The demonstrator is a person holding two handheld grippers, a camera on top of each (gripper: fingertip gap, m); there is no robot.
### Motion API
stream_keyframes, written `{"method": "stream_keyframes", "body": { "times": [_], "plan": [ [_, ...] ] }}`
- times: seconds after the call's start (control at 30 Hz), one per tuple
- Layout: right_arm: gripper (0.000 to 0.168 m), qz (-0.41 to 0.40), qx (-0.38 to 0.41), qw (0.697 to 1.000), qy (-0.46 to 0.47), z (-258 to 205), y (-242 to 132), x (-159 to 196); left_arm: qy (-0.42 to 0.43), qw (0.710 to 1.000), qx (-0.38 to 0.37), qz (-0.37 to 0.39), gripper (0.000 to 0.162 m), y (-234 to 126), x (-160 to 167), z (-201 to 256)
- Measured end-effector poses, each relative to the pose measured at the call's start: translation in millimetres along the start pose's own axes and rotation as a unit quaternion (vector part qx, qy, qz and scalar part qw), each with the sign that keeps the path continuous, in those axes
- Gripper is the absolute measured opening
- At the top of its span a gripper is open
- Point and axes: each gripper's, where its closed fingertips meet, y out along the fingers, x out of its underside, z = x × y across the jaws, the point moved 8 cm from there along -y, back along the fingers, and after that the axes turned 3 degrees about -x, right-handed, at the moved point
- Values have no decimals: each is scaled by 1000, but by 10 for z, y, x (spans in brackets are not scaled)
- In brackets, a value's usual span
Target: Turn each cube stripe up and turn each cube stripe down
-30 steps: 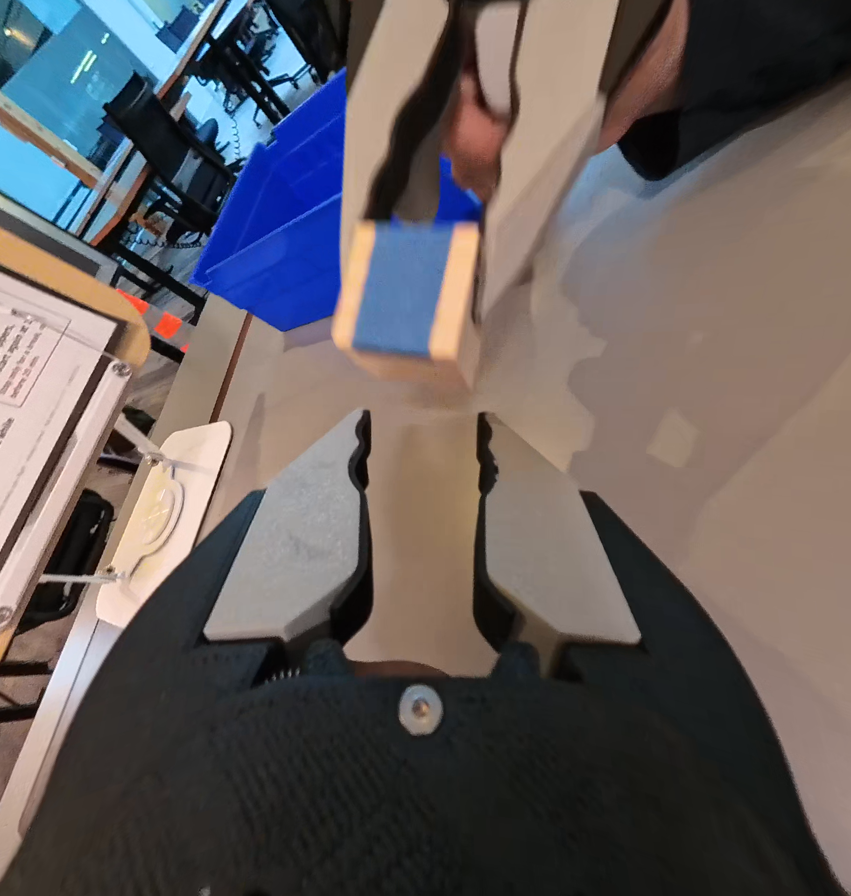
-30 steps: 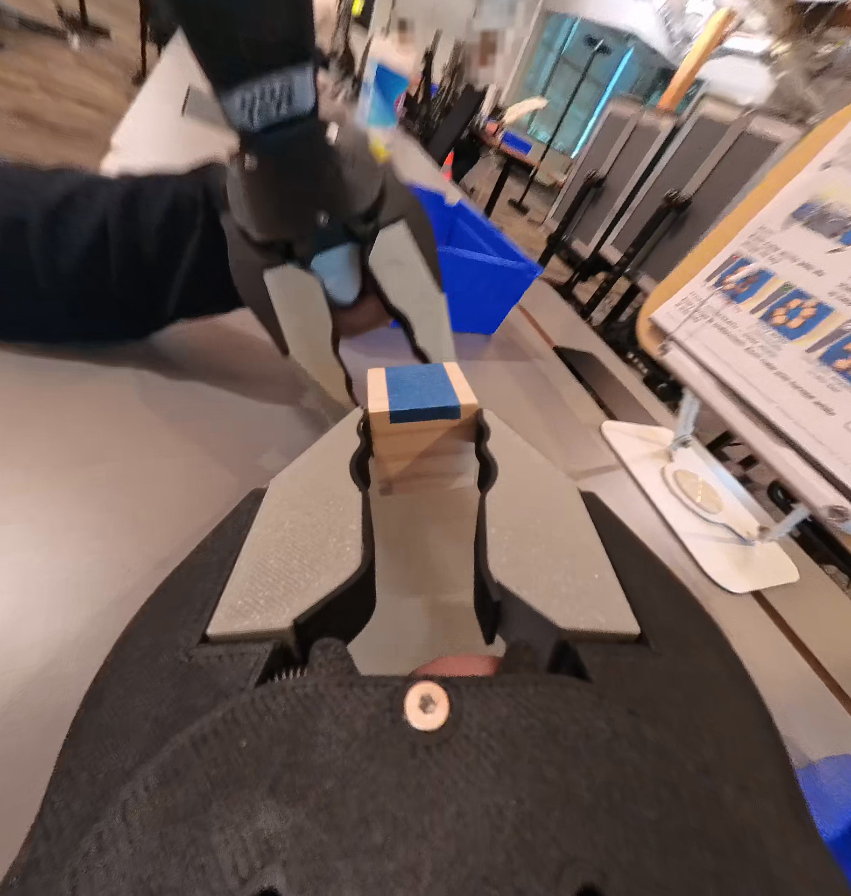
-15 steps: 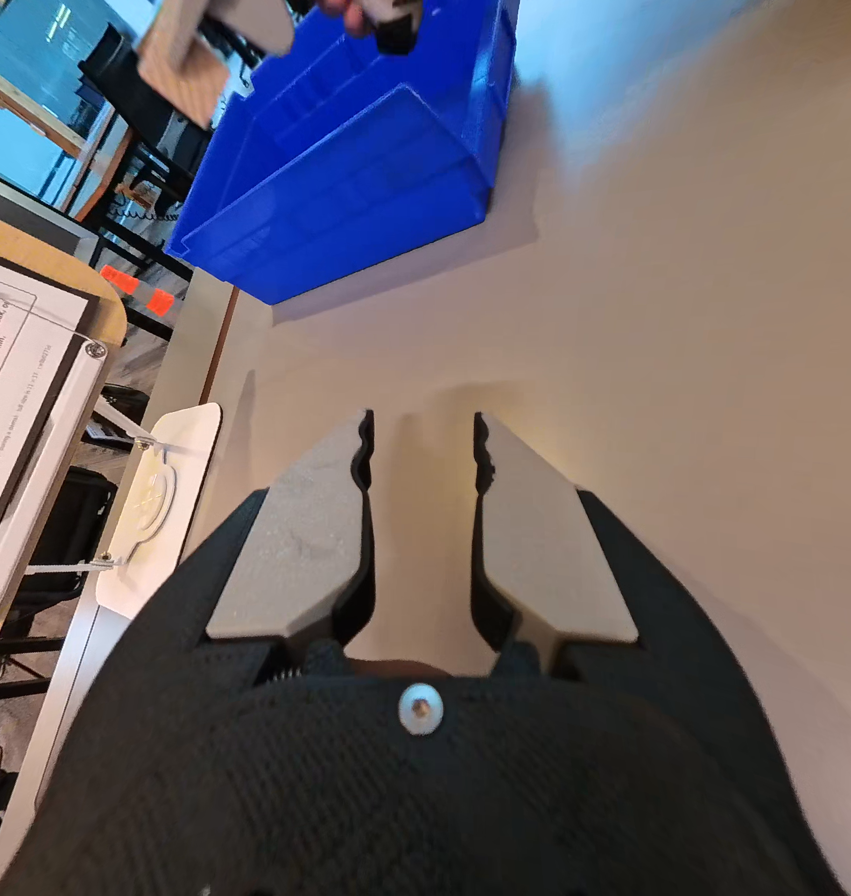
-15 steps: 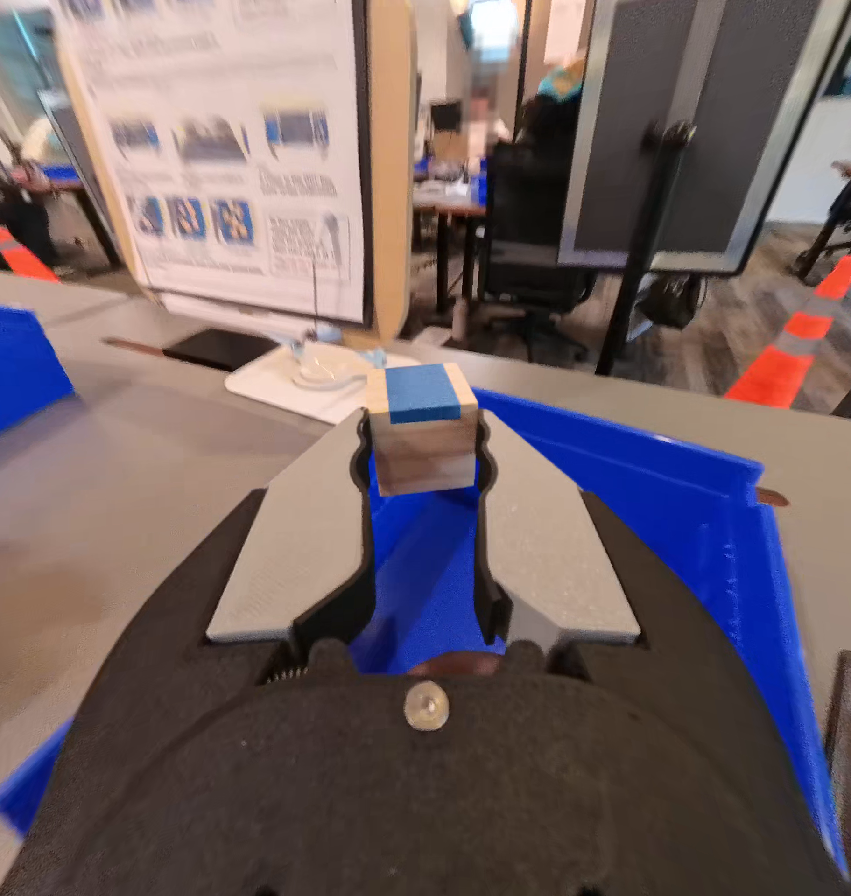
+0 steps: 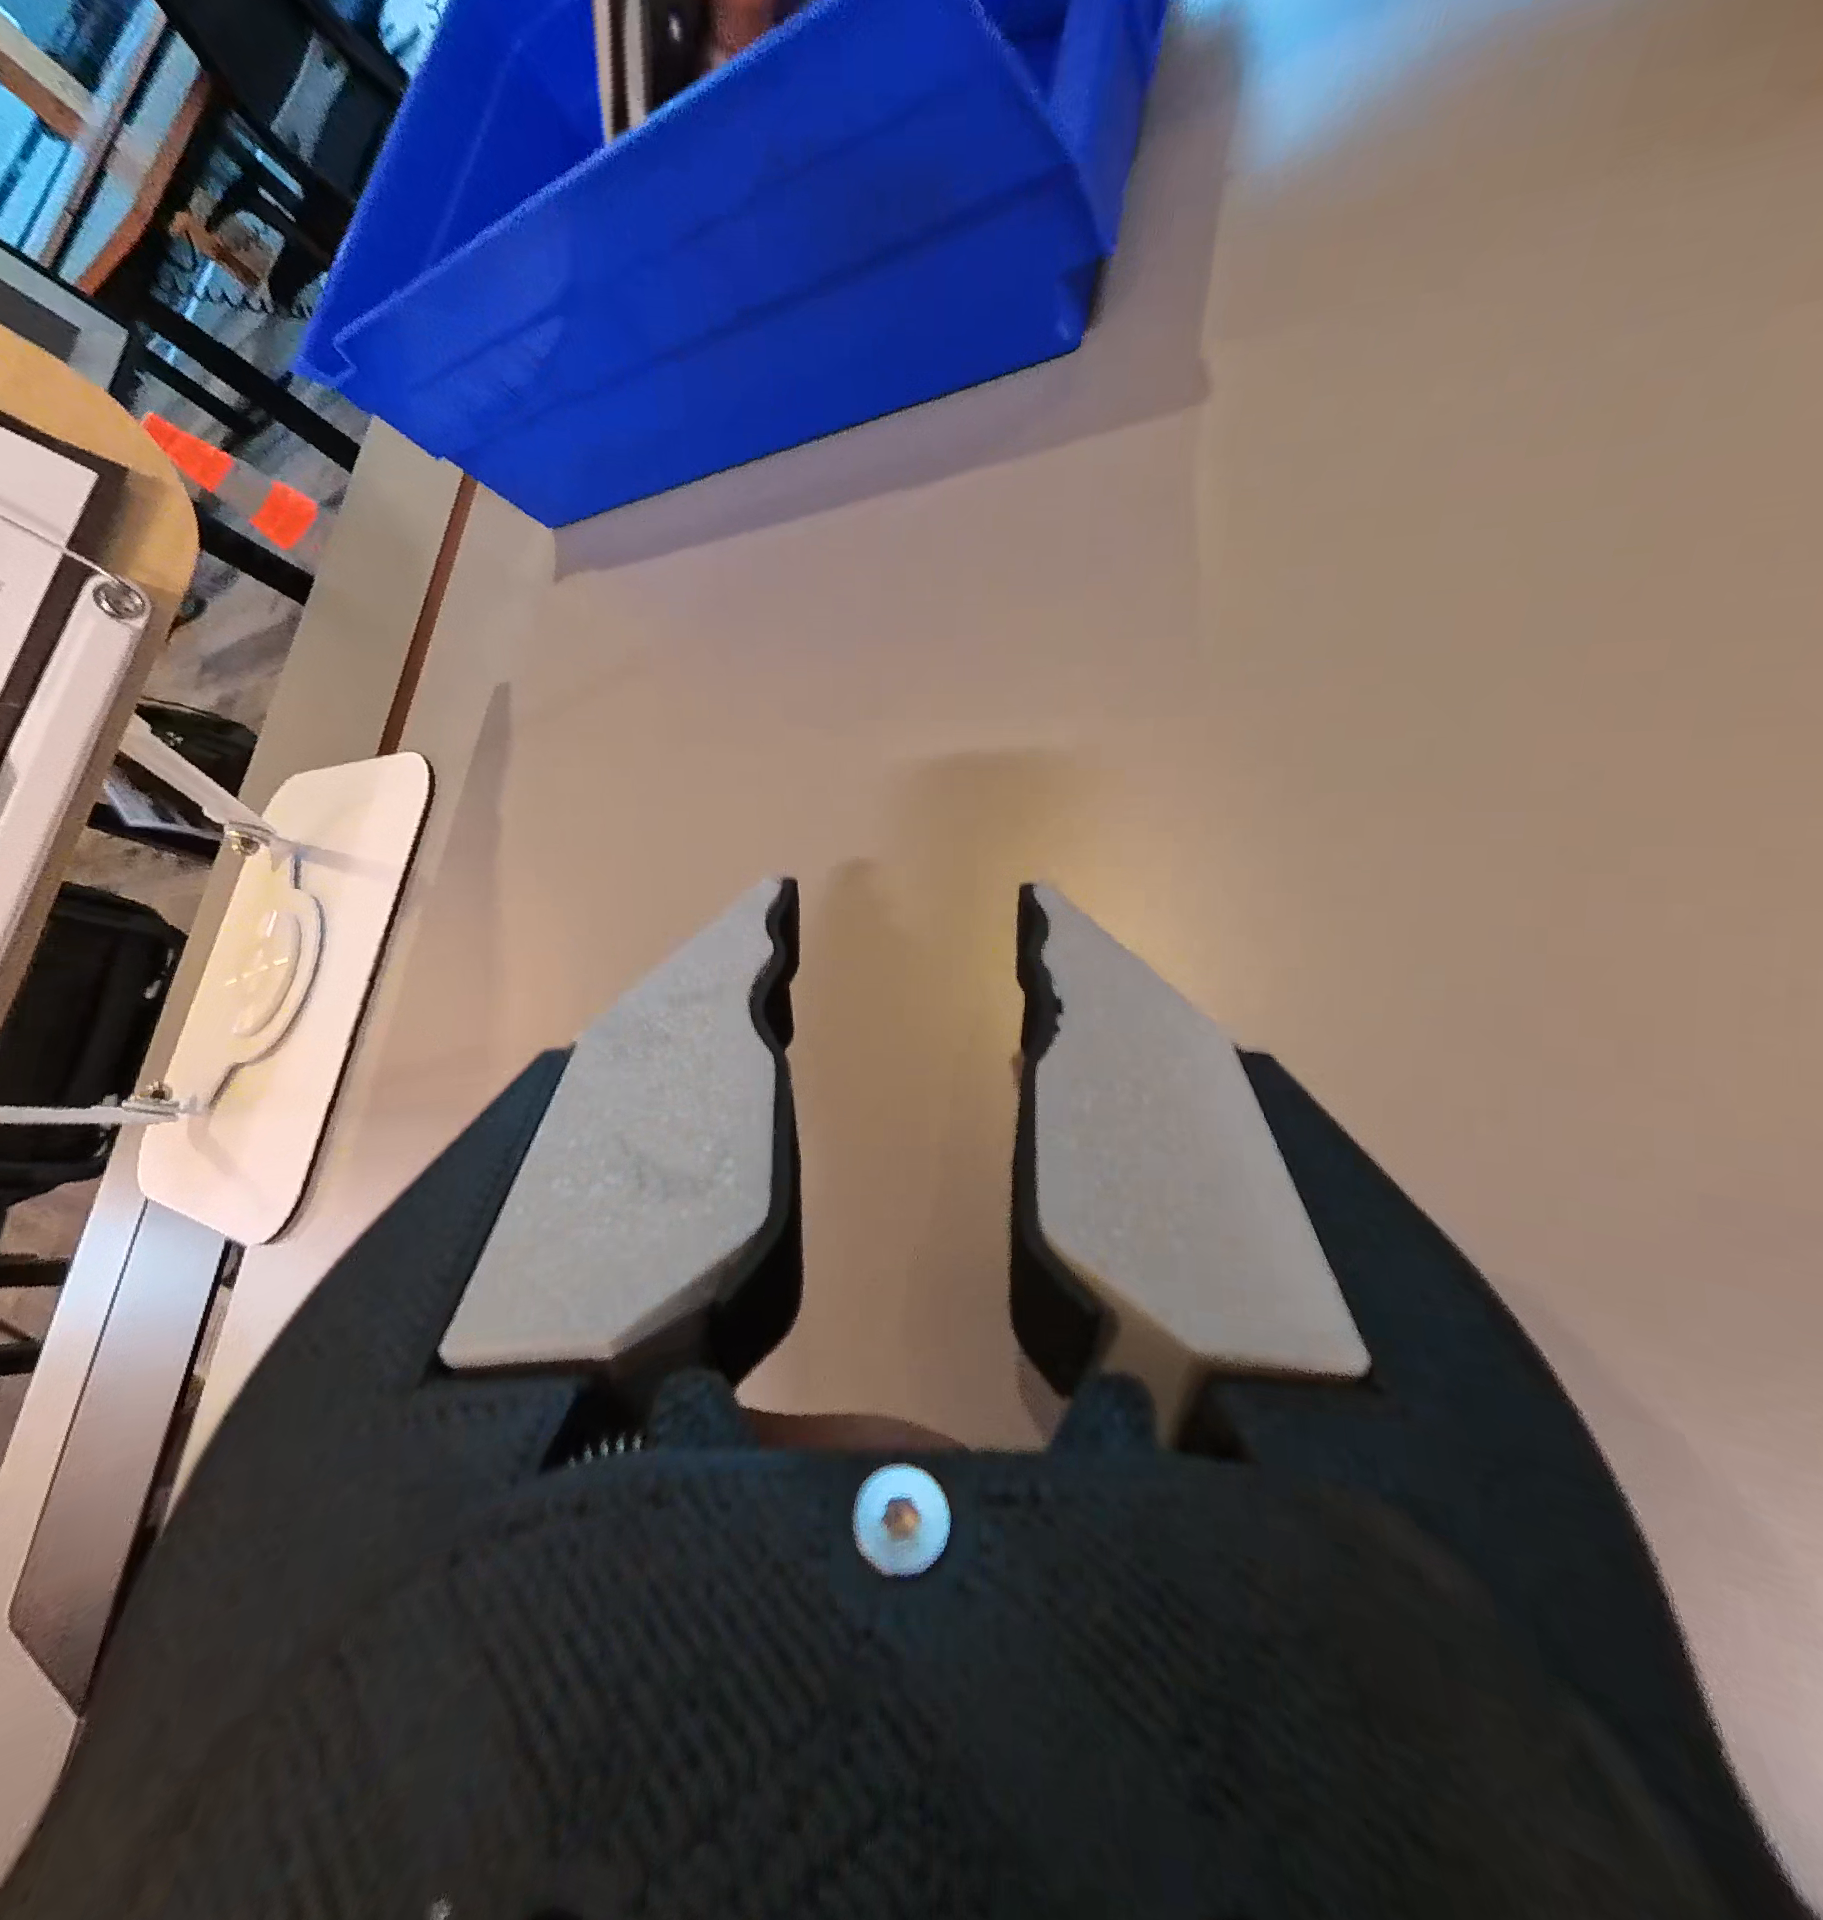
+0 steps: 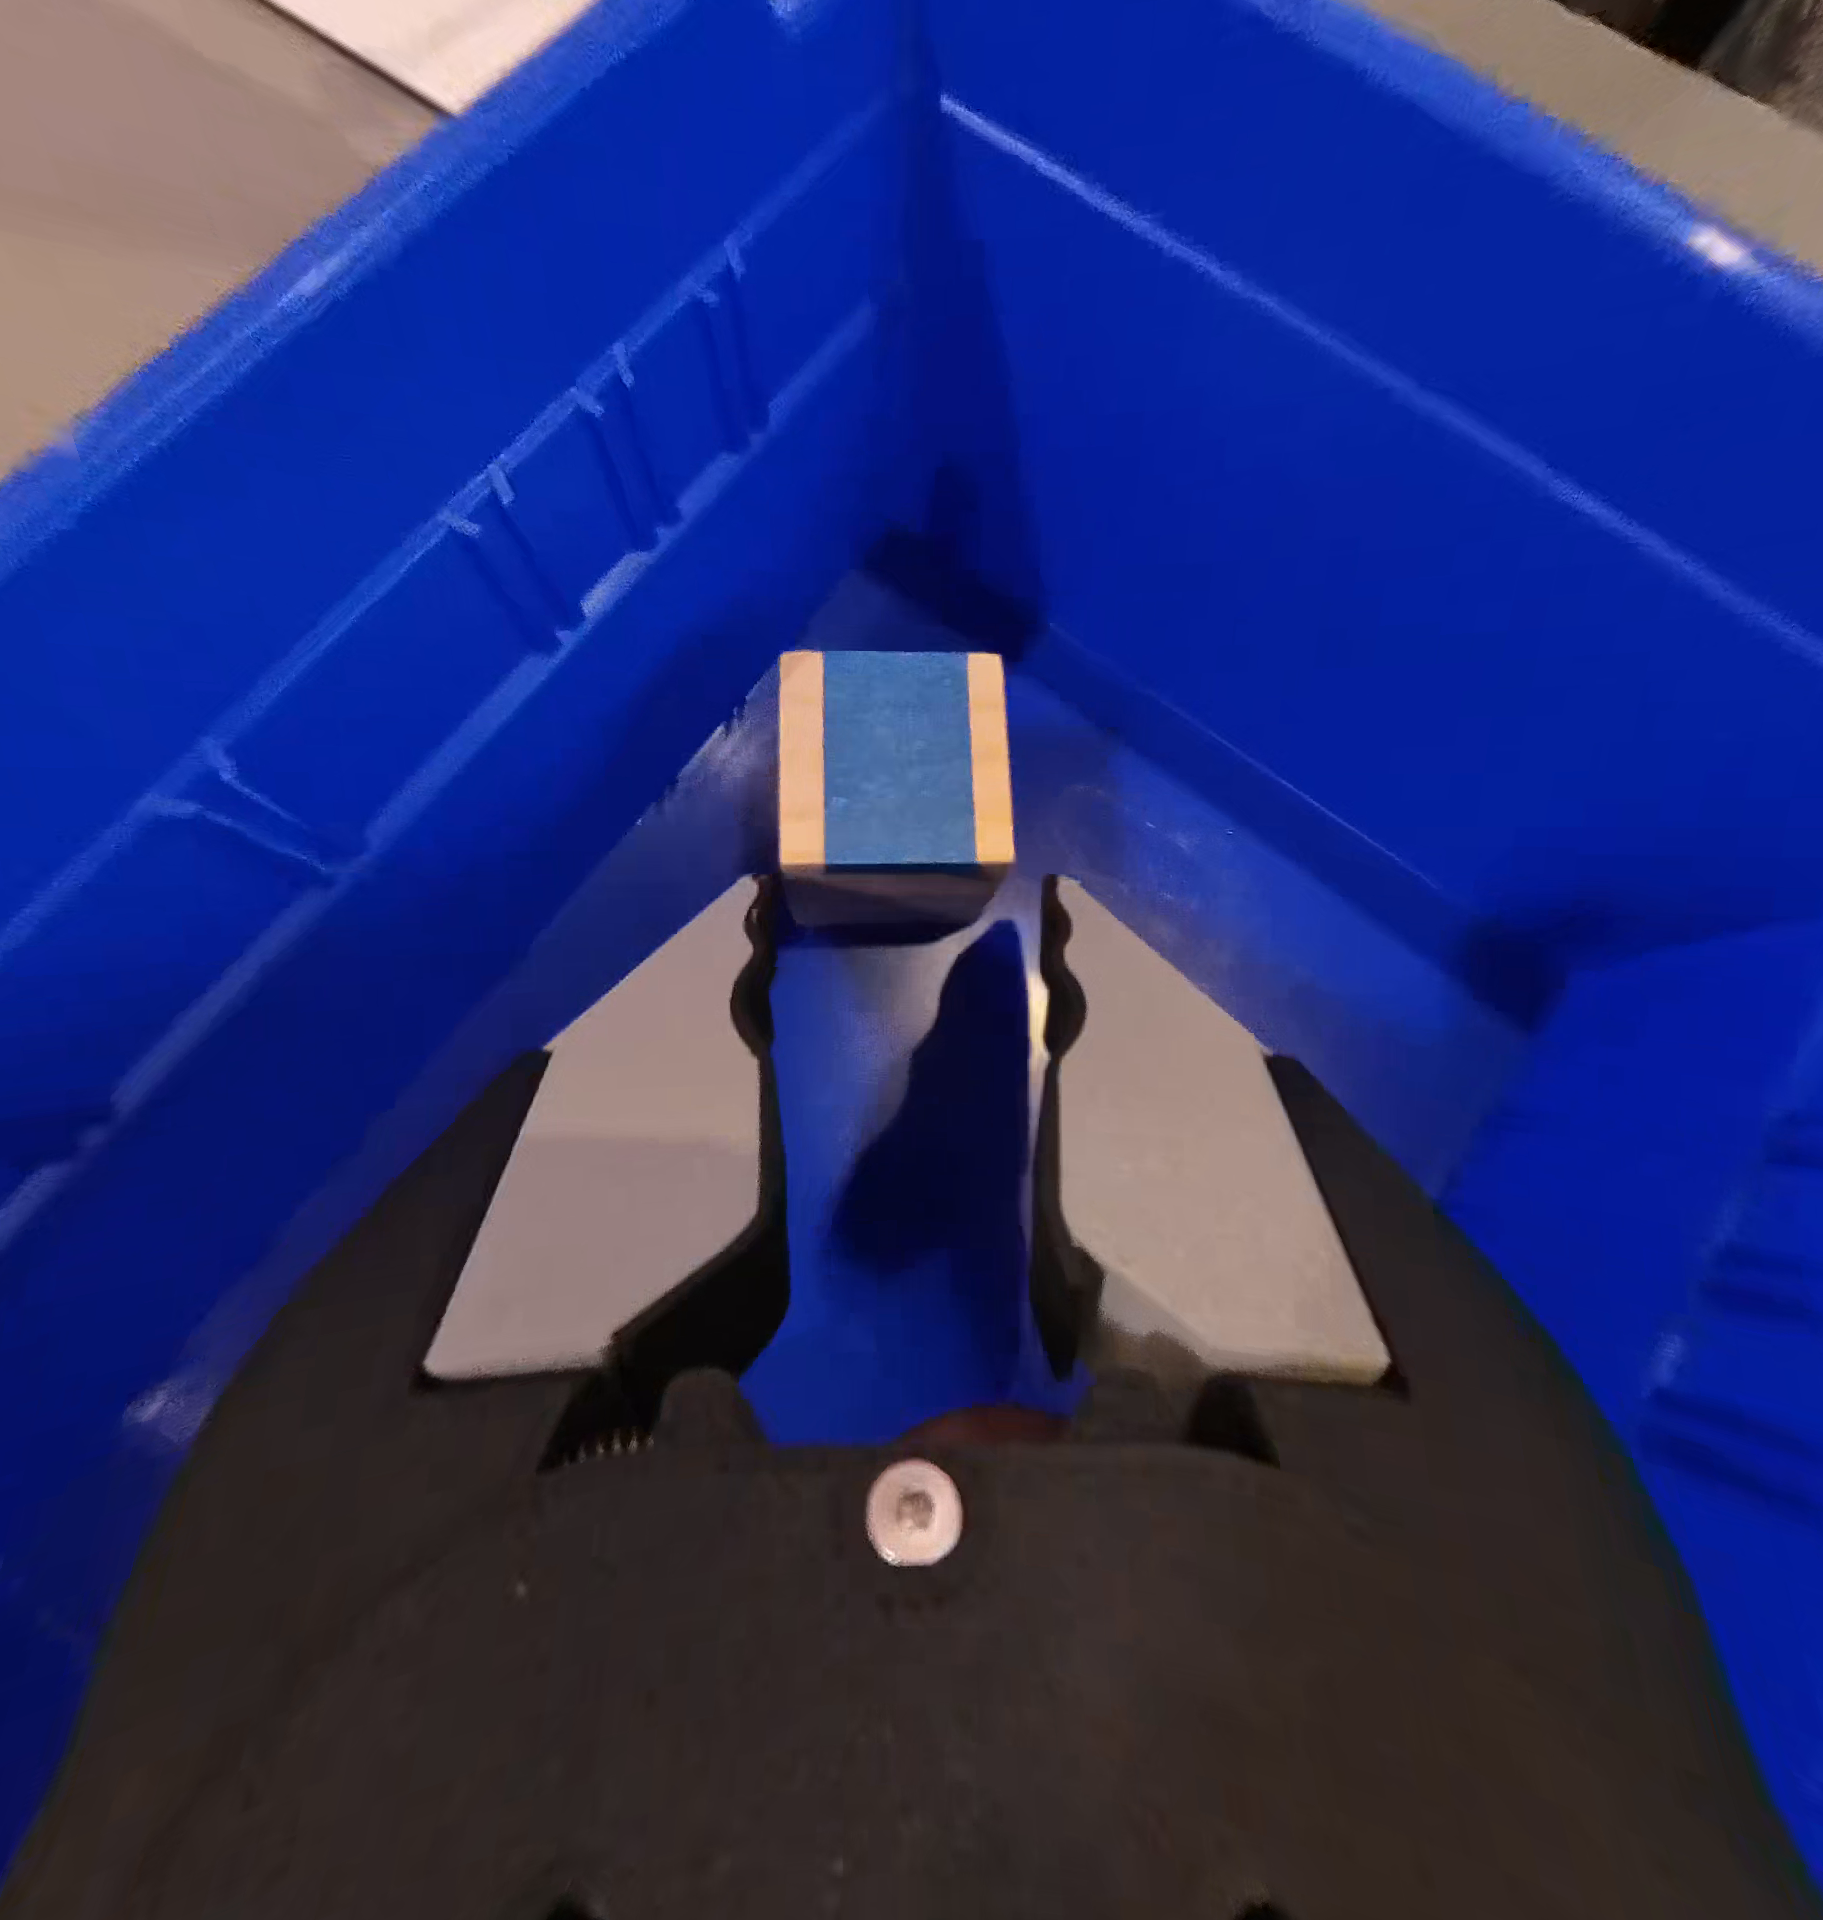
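wooden block [image 6: 894, 758] with a strip of blue tape across its upper face, at the very tips of the right gripper [image 6: 902, 894], straight ahead along the fingers and not off to either side. taped face turned up toward the camera, bare wood showing as a thin band on the left and right edges; no clear long axis, roughly a cube. jaws set about a block-width apart, one on each side of the lower part of the block; cannot tell whether pressing on it or just clear of it, since a thin gap seems to show on the right side. all of this deep inside the blue plastic bin [image 6: 1406, 416], aimed down into a far corner where two ribbed walls meet, block close to the floor of the bin but contact not visible. left gripper [image 5: 907, 894] well apart from the block, empty, jaws spread, hovering over the bare tan table [image 5: 1406, 727], with the same bin [image 5: 730, 312] far ahead and a little left. white mat [image 5: 283, 997] at the left table edge. right gripper by far the nearer of the two.
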Motion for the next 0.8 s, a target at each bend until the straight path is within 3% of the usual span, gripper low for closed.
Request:
{"method": "stream_keyframes", "body": {
  "times": [0.03,0.17,0.27,0.37,0.47,0.57,0.63,0.8],
  "plan": [
    [52,4,6,1000,0,-8,-63,-26,-2,1000,1,-5,40,9,8,1],
    [63,49,40,998,-1,-78,-427,-221,-4,1000,0,-10,41,29,13,5],
    [63,139,74,988,-3,-315,-878,-488,-18,1000,-20,-16,39,35,3,-42],
    [66,236,20,971,-21,-920,-1267,-733,-67,995,-59,-43,39,60,31,-176],
    [69,274,-78,957,-58,-1664,-1395,-832,-113,988,-86,-58,39,63,77,-277],
    [67,290,-152,942,-80,-2289,-1263,-834,-159,978,-108,-79,42,73,153,-362],
    [64,282,-161,942,-86,-2542,-984,-786,-180,972,-124,-90,46,73,200,-412],
    [63,237,-122,961,-74,-2616,-95,-463,-211,963,-139,-96,50,61,235,-463]
  ]
}}
